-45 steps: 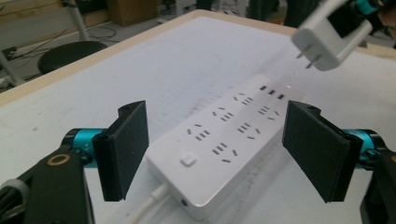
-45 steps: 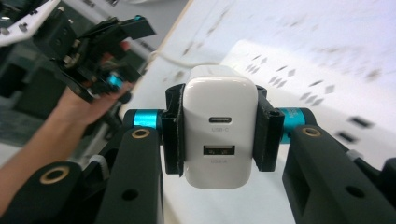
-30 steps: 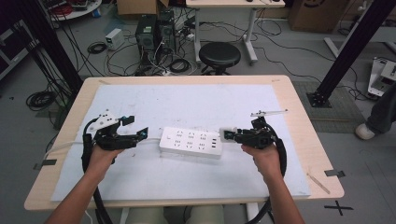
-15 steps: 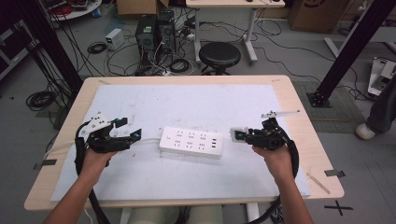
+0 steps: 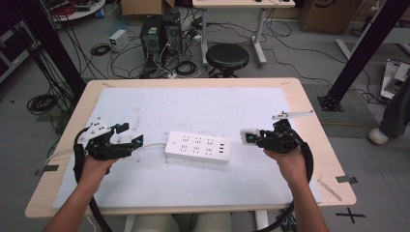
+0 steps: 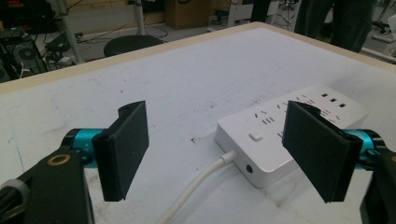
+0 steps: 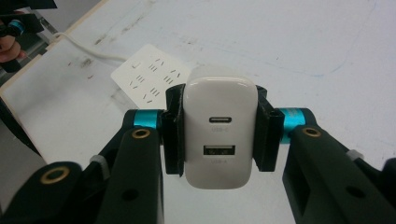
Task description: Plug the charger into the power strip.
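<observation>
My right gripper [image 5: 247,137] is clamped on a white charger [image 5: 250,137], one jaw against each of its sides. In the right gripper view the charger [image 7: 221,132] faces the camera with its two ports, one above the other, and it hangs above the counter [image 5: 300,101], off the surface. The white power strip [image 5: 198,147] lies flat near the middle of the counter, just to the left of the charger and apart from it. My left gripper [image 5: 129,135] has its jaws wide apart and holds nothing. It sits near the strip's left end, where the white cable [image 6: 198,186] leaves the strip [image 6: 289,130] and runs back between the jaws toward me. In the high view that gripper is close to the strip but not touching it.
</observation>
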`<state>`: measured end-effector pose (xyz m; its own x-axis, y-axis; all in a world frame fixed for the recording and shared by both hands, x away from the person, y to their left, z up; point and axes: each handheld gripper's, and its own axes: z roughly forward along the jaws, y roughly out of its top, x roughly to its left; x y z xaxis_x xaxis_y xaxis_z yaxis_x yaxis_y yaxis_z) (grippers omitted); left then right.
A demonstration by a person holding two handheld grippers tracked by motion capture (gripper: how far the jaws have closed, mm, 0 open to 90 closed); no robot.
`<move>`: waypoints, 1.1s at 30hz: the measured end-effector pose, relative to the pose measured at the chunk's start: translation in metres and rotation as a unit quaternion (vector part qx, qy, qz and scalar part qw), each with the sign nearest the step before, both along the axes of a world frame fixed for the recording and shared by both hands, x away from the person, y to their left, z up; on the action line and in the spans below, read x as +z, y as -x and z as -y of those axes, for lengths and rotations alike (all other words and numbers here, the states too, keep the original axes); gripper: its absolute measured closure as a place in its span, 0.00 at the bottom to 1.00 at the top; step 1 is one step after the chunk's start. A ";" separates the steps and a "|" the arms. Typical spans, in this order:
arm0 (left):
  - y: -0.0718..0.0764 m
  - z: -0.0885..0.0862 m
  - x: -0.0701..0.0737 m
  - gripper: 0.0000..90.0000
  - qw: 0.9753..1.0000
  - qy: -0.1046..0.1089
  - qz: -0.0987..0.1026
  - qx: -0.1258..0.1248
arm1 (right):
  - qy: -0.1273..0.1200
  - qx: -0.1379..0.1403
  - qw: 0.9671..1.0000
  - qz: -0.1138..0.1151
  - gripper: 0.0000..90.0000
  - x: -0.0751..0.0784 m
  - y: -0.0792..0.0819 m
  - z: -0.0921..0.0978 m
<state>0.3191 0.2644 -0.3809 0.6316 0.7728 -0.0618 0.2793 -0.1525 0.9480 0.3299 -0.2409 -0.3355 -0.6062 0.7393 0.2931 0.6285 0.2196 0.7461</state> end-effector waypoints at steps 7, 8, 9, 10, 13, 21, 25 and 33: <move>0.000 -0.008 -0.005 0.26 1.000 0.001 -0.004 0.009 | 0.027 0.014 0.999 0.013 0.70 0.007 -0.004 -0.006; 0.000 -0.009 -0.006 0.26 1.000 0.004 -0.004 0.010 | 0.033 0.017 0.999 0.016 0.70 0.008 -0.004 -0.007; 0.000 -0.010 -0.006 0.26 1.000 0.002 -0.003 0.011 | 0.036 0.021 0.999 0.018 0.70 0.009 -0.005 -0.008; 0.000 -0.010 -0.006 0.26 1.000 0.001 -0.003 0.010 | 0.044 0.031 0.998 0.023 0.70 0.011 -0.008 -0.011; 0.000 -0.011 -0.006 0.26 1.000 0.002 -0.003 0.011 | 0.057 0.040 0.997 0.025 0.70 0.013 -0.011 -0.015; 0.001 -0.014 -0.011 0.26 1.000 0.000 -0.007 0.009 | 0.100 0.085 0.991 0.023 0.70 0.024 -0.030 -0.036; 0.002 -0.017 -0.013 0.26 1.000 0.007 -0.008 0.016 | 0.131 0.107 0.985 0.024 0.70 0.029 -0.038 -0.047; 0.001 -0.020 -0.016 0.26 1.000 0.003 -0.011 0.013 | 0.171 0.134 0.976 0.021 0.70 0.033 -0.051 -0.063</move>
